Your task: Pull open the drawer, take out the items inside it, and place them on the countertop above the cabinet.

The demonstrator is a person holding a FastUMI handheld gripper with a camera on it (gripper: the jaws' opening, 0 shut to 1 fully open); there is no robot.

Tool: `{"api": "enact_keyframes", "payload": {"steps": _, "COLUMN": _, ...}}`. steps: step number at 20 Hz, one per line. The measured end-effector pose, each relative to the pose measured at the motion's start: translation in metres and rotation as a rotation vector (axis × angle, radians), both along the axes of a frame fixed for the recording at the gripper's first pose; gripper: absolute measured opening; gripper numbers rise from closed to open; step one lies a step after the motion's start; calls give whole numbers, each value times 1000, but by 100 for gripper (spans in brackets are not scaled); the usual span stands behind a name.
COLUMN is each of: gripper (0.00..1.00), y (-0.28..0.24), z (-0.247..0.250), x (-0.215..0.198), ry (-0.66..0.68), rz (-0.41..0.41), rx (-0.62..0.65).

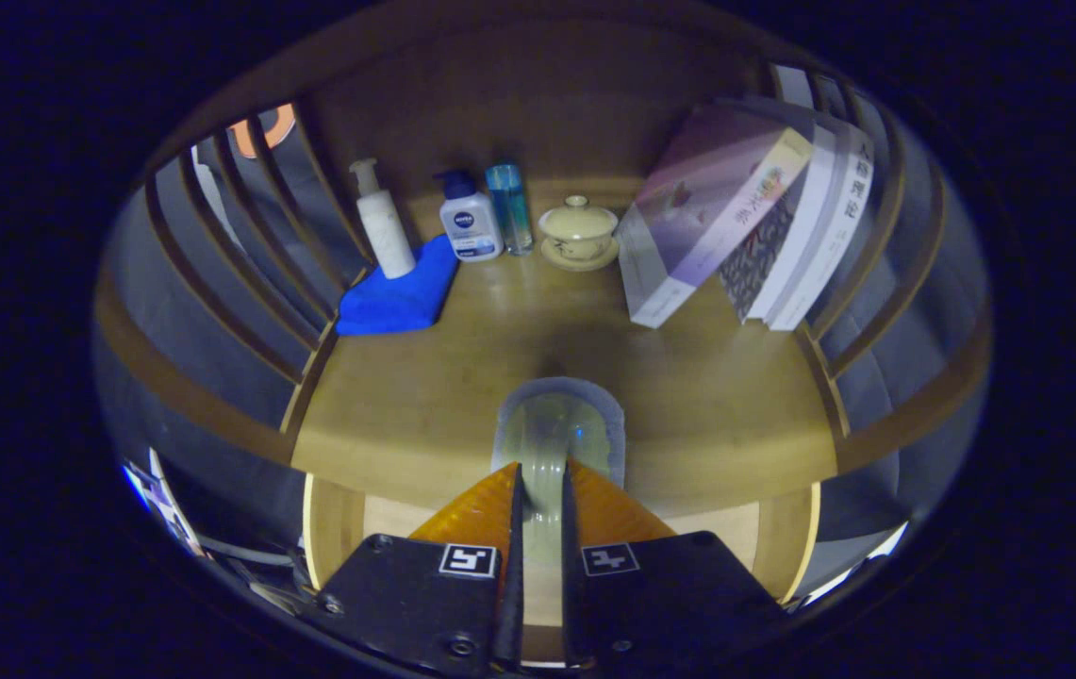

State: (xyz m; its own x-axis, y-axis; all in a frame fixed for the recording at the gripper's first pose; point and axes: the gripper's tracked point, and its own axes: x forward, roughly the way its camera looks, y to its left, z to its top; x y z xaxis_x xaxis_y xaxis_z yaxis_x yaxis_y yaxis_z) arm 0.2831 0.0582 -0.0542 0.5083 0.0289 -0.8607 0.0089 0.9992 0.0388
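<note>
My gripper [542,471] is shut on a pale green, translucent item with a greyish rim [558,429]. Both orange fingers [476,514] press on its narrow lower part. The item's rounded top reaches over the front edge of the wooden countertop [405,415]; I cannot tell whether it touches the wood. Below the fingers the drawer [339,528] stands pulled open, and its light wooden walls and floor show on either side of the gripper.
At the back of the countertop stand a white pump bottle [384,226] on a blue cloth [401,292], a white bottle with a blue cap [470,222], a clear blue bottle [509,207] and a lidded tea bowl [578,231]. Leaning books [736,226] fill the back right. Slatted wooden sides [245,255] flank the shelf.
</note>
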Motion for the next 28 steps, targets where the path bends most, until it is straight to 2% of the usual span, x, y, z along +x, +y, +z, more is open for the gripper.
{"api": "enact_keyframes", "payload": {"steps": 6, "gripper": 20, "y": 9, "z": -25, "x": 18, "ry": 38, "rz": -2, "rx": 52}}
{"api": "enact_keyframes", "payload": {"steps": 14, "gripper": 75, "y": 15, "z": -3, "x": 10, "ry": -65, "rz": -24, "rx": 67}}
{"api": "enact_keyframes", "payload": {"steps": 20, "gripper": 75, "y": 24, "z": 45, "x": -34, "ry": -193, "rz": 47, "rx": 42}}
{"api": "enact_keyframes", "payload": {"steps": 24, "gripper": 76, "y": 23, "z": 78, "x": -70, "ry": -326, "rz": 76, "rx": 15}}
{"api": "enact_keyframes", "payload": {"steps": 28, "gripper": 78, "y": 22, "z": 102, "x": -111, "ry": -481, "rz": 92, "rx": 48}}
